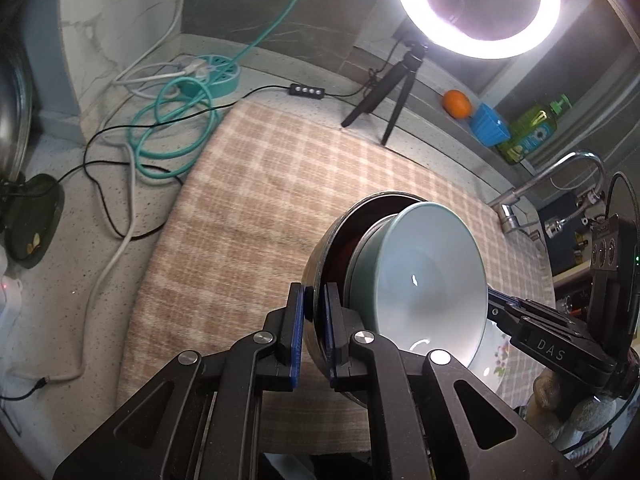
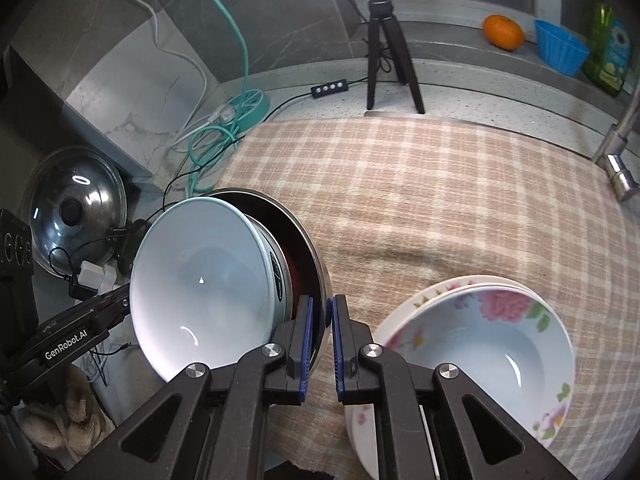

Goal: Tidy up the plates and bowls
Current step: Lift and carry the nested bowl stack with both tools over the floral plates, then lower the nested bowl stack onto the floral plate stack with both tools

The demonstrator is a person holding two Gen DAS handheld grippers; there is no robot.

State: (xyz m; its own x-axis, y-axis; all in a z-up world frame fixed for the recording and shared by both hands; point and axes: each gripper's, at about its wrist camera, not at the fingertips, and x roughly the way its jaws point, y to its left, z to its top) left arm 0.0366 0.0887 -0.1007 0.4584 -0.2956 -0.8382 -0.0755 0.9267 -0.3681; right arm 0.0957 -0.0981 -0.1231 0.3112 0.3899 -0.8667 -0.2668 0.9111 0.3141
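Note:
A steel bowl (image 1: 320,260) with a dark inside is held tilted above the checked cloth, with a pale green bowl (image 1: 424,276) nested in it. My left gripper (image 1: 316,312) is shut on the steel bowl's rim. My right gripper (image 2: 320,328) is shut on the opposite rim of the steel bowl (image 2: 308,248); the green bowl (image 2: 200,284) faces this camera. A stack of flowered white plates (image 2: 480,344) lies on the cloth at the right, just beside the right gripper. The plates also show in the left wrist view (image 1: 492,356).
A ring light on a black tripod (image 2: 384,40) stands at the back of the checked cloth (image 2: 440,200). Teal cable and power hub (image 1: 208,76) lie left. A pot lid (image 2: 76,208) leans at the left. A faucet (image 2: 616,148), orange (image 2: 502,32), blue cup and soap bottle are right.

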